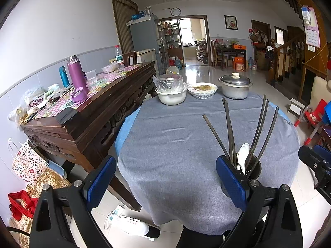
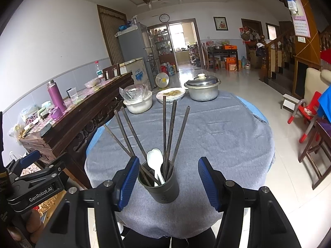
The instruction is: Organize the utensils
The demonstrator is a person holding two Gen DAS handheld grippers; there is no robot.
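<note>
Each claw (image 2: 167,183) is black with ribbed blue pads (image 2: 129,183) and silver screws; the left claw (image 1: 165,183) bears "GenRobot.AI".

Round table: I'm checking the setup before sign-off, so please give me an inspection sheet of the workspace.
Surface: round table under a grey cloth, mostly bare.
Job's things: dark utensil holder near the front edge, holding chopsticks and a white spoon.
Clutter: lidded metal pot, covered dish, white bowl at the far edge.
Grippers: left hand-held gripper open, empty; right hand-held gripper open, astride the holder, not touching.
Cables: nothing seen.
Surroundings: cluttered wooden sideboard, red chair.
</note>
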